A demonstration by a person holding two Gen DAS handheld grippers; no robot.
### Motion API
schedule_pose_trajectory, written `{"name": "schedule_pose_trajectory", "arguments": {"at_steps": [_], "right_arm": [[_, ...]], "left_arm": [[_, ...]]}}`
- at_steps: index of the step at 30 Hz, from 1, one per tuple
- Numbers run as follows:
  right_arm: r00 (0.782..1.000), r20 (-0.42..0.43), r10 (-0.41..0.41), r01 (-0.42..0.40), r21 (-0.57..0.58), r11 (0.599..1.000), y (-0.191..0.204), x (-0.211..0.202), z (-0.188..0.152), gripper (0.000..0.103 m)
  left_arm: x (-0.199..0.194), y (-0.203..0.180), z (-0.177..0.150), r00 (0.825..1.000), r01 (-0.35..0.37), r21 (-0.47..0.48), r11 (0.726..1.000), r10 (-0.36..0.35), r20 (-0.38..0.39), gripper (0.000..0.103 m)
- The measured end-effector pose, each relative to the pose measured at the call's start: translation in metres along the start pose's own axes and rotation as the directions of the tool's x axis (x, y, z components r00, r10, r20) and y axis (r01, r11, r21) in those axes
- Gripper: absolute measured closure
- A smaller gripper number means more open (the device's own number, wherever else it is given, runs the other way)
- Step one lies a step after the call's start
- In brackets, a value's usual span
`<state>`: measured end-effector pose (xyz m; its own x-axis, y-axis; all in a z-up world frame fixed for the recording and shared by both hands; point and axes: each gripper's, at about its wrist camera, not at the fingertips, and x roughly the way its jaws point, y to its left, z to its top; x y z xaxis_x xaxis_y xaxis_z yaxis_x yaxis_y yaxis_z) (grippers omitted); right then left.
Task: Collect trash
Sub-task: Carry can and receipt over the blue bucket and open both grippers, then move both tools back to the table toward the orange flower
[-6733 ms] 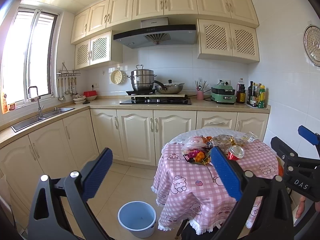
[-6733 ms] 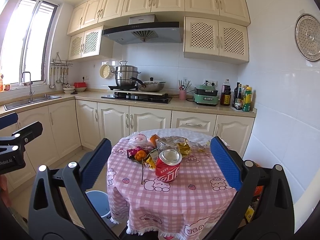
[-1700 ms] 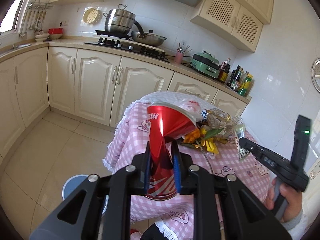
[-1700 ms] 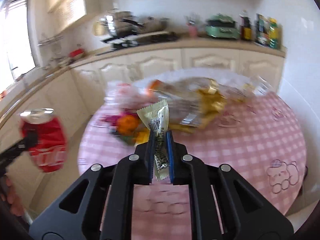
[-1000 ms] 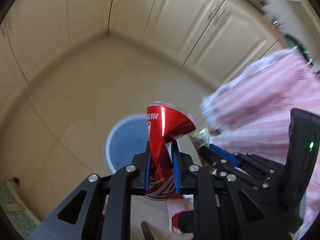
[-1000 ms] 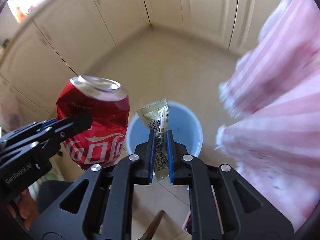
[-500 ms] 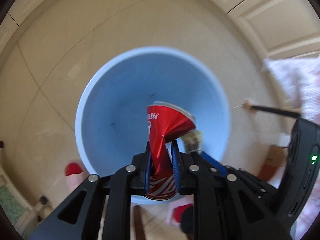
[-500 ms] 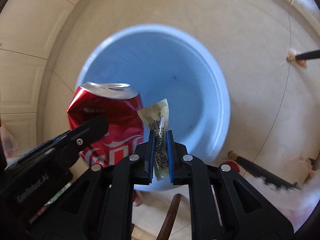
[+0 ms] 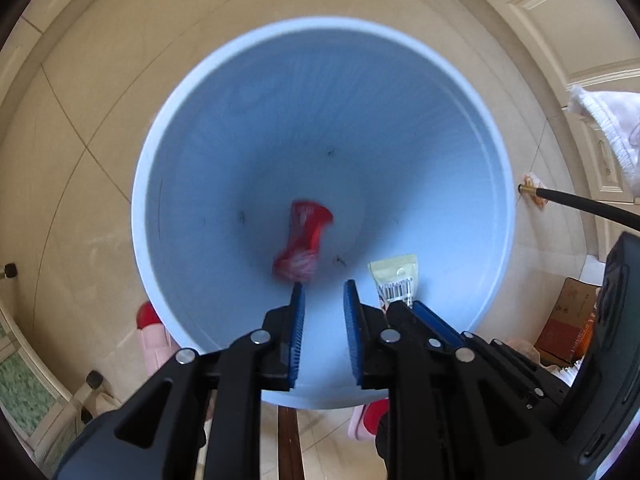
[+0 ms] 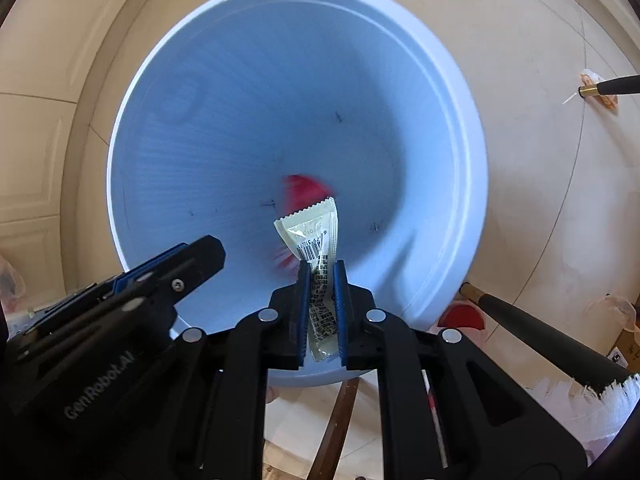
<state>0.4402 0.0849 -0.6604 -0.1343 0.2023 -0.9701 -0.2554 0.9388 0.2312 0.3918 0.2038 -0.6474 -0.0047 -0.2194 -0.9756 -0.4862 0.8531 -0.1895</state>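
— Two grippers hang over the bin (image 9: 496, 152), both inside the ring of its rim. How much room do you have?

— Plenty across the mouth; the rim circles both tools, and the near edge passes under your fingers. Your left gripper (image 9: 323, 294) has its blades parted with nothing between them. Your right gripper (image 10: 321, 276) is clamped on the wrapper (image 10: 316, 236), which sticks up past the fingertips over the open bin.

— Where is the can (image 9: 304, 242)?

— Inside the bin, a red blur low against the blue wall; it may be in mid-fall or already on the bottom, the smear makes that hard to tell.

— What does each camera add?

— Your left view shows the can whole and the wrapper from the side. Your right view has the wrapper covering part of the can, and the left tool crossing the lower left.

— Anything around the bin?

— Tiled floor (image 9: 80, 80), cupboard doors (image 9: 568, 28), a dark table leg (image 10: 532, 332) just beside the rim, tablecloth fringe (image 9: 608, 128) and a red slipper (image 9: 150, 316) near the edge.
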Motion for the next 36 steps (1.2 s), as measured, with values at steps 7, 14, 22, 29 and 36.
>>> {"name": "schedule_pose_trajectory", "arguments": {"at_steps": [7,14,22,29,36], "right_arm": [[1.0,0.015,0.006,-0.006,-0.005,1.0,0.008,0.001,0.005,0.09],[0.998,0.065,-0.009,0.012,-0.045,0.999,0.018,-0.015,-0.004,0.09],[0.984,0.164,-0.069,0.096,-0.165,0.982,0.041,-0.07,-0.03,0.09],[0.933,0.35,-0.085,0.167,-0.212,0.963,0.076,-0.166,-0.069,0.087],[0.813,0.583,-0.003,0.208,-0.286,0.935,0.115,-0.296,-0.133,0.065]], "left_arm": [[-0.004,-0.005,-0.001,1.0,-0.012,-0.018,1.0,0.012,0.005,0.069],[-0.021,0.014,-0.006,0.999,-0.004,-0.035,0.999,0.005,0.043,0.057],[-0.074,0.025,-0.028,0.991,0.012,0.007,1.0,-0.013,0.132,0.057],[-0.186,0.027,-0.067,0.926,0.017,0.082,0.996,-0.046,0.375,0.053],[-0.326,0.016,-0.132,0.78,-0.014,0.146,0.989,-0.08,0.621,0.042]]}}
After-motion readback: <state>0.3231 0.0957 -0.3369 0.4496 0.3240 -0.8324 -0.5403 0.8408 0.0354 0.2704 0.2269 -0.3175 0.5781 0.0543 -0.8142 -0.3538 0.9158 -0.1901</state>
